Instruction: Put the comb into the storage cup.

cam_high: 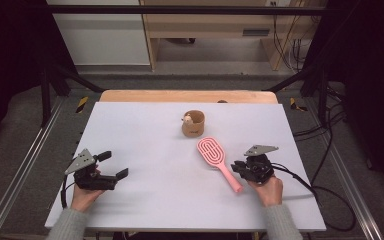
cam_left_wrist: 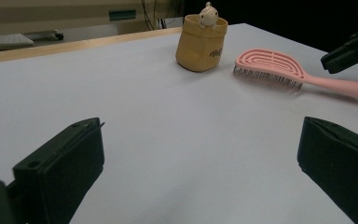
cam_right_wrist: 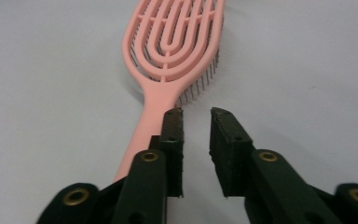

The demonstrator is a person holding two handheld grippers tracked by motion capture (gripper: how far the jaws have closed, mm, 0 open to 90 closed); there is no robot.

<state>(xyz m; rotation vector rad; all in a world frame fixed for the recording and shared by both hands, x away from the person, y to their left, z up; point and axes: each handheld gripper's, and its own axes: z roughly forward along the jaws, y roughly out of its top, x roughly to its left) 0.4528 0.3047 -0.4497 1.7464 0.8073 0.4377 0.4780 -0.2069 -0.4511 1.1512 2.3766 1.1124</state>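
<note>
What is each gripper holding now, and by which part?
Nothing is held. The left gripper is wide open over bare table. The right gripper is open beside the hairbrush handle, not around it.

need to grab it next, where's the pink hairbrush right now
In the high view the pink hairbrush lies flat on the white table's right half, just in front of the tan pouch, its handle beside the right gripper.
</note>
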